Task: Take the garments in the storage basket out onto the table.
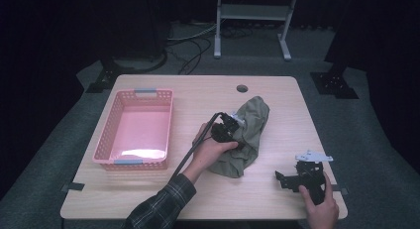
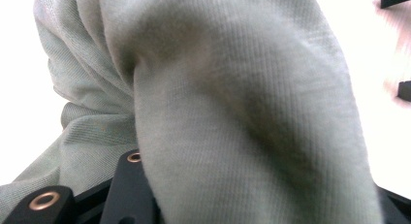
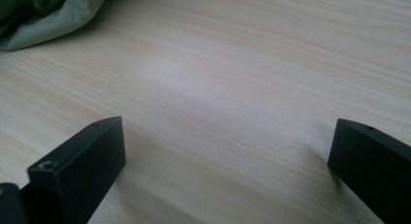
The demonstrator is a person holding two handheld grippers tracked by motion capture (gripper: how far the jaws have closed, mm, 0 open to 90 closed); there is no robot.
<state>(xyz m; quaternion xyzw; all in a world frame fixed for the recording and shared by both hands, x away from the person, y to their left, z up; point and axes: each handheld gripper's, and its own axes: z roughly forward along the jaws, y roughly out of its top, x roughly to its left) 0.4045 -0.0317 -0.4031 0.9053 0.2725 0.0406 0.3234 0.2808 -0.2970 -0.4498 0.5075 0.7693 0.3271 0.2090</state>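
One table: pale wooden rectangular table [image 1: 148, 199], round cable hole near its far edge.
Basket: pink perforated plastic basket [image 1: 105, 140] with grey handle strips, on the table's left half, long axis running near to far.
Cloth: crumpled olive-green knit cloth [image 1: 252, 125], just right of the table's middle, well apart from the basket. Long axis runs from the near left to the far right; narrow bunched end points toward the cable hole, wider end spreads toward the near edge.
Left gripper: black two-jaw left gripper [image 1: 229, 131] in the person's left hand [image 1: 210, 149], plaid sleeve behind; it sits against the cloth's left flank. In the left gripper view a thick fold [image 2: 232, 112] of the cloth rises from between the jaws, which are clamped on it.
Right gripper: black right gripper [image 1: 289, 180] with grey plate on top, near the table's right front corner, well apart from the cloth. Jaws stand wide over bare wood [image 3: 232, 88], nothing between them.
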